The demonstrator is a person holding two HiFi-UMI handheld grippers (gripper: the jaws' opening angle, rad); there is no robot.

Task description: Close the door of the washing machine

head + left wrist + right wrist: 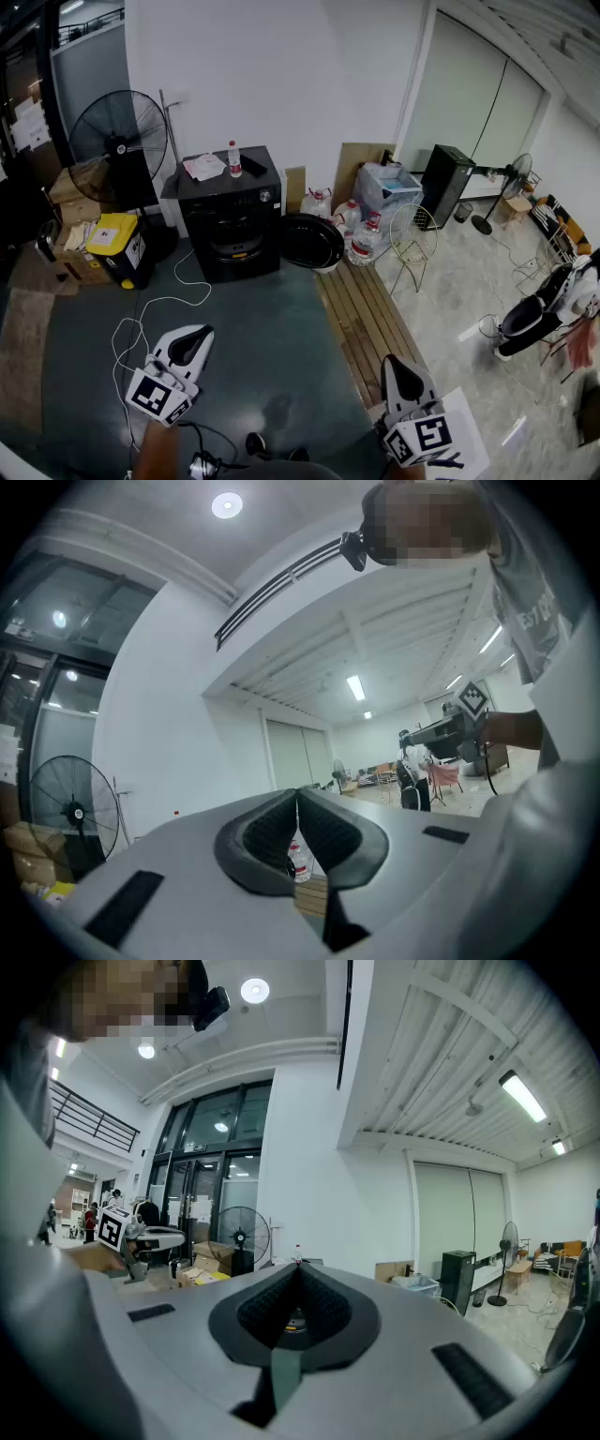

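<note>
The washing machine point(232, 220) is seen well ahead, its door point(309, 241) swung open rightward; the left tool point(190, 343) and right tool point(404, 377) are held shut, empty; the door's far edge should be pushed steadily.

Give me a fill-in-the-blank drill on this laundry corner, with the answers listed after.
1. The door of the washing machine stands ____.
2. The bottle stands on ____ of the washing machine.
3. In the head view, the fan stands to the ____ of the washing machine.
4. The left gripper and the right gripper both have their jaws ____.

Missing words: open; top; left; shut
</note>
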